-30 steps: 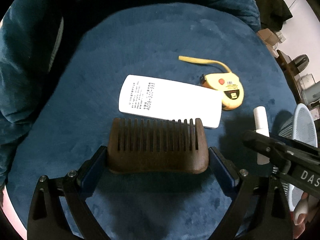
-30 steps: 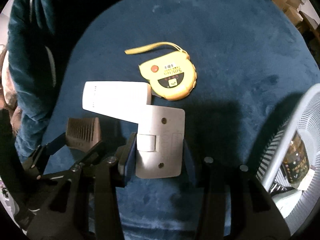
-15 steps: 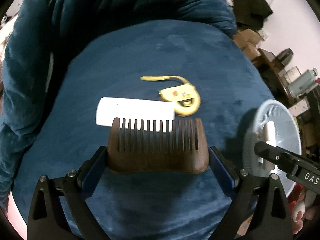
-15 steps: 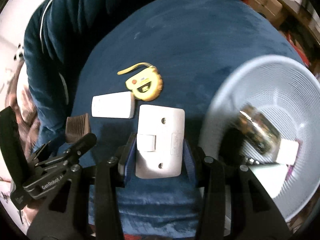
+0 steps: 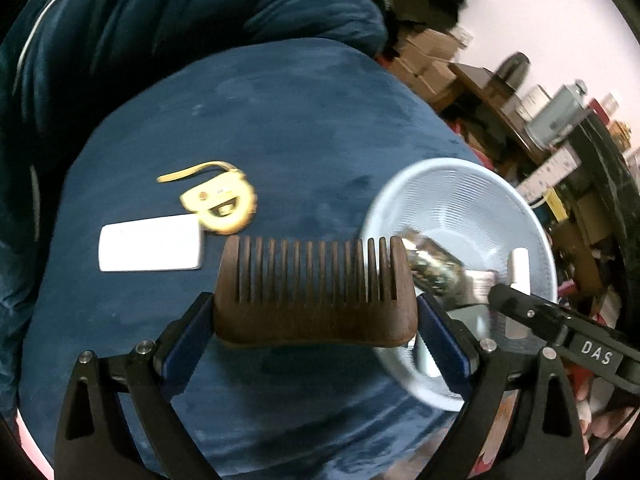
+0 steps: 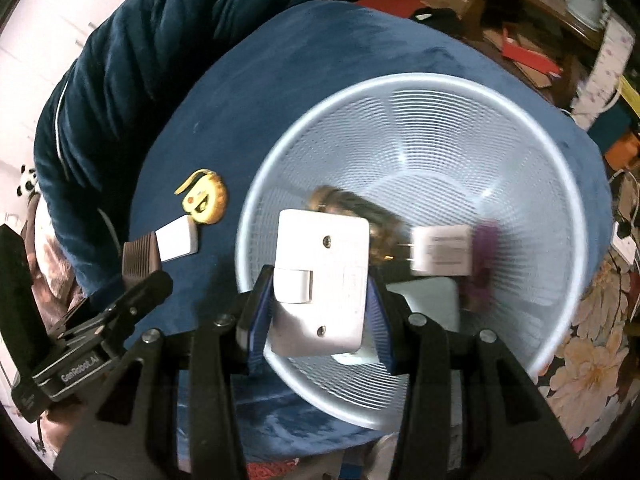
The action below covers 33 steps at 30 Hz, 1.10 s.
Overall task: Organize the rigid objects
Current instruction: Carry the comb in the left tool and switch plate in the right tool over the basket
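While both grippers tilt steeply down, left gripper (image 5: pixel 316 316) pinches wooden comb (image 5: pixel 314 288) by the basket (image 5: pixel 460 184) rim | right gripper (image 6: pixel 320 300) clamps white switch plate (image 6: pixel 320 280) above basket, only its view showing box (image 6: pixel 440 256) inside | tape measure (image 5: pixel 220 206), white remote (image 5: pixel 150 248) on blue cushion (image 5: pixel 280 120), bare beyond.

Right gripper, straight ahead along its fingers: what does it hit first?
Likely the basket interior: the right gripper, shut on the white switch plate, points into it. The bottle there may come first; depth is unclear.
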### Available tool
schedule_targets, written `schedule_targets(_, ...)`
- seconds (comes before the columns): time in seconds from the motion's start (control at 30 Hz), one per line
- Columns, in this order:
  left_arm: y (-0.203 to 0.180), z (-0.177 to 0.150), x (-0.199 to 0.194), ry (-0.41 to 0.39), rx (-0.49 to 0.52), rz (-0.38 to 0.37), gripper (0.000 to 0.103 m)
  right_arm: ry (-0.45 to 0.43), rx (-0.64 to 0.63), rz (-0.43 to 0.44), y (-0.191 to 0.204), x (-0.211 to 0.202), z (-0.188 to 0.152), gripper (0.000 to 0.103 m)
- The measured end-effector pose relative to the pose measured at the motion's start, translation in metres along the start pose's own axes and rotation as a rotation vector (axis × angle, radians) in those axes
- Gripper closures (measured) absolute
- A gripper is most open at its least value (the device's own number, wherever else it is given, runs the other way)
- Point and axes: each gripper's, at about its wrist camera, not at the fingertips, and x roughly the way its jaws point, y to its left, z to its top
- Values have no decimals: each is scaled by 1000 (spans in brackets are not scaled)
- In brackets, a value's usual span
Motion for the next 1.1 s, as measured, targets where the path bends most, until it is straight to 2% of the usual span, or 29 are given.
schedule_targets(0.27,-51,3,6,12,69,-37,6,-39,50,-39,-32,-15,3,59)
schedule_targets(0.47,-75,1,15,30,98,-54,6,-47,88,-46,-51,-15,8,59)
schedule_targets(1.1,-91,2,43,69,125,-69,6,-27,134,-75,-72,0,23,59)
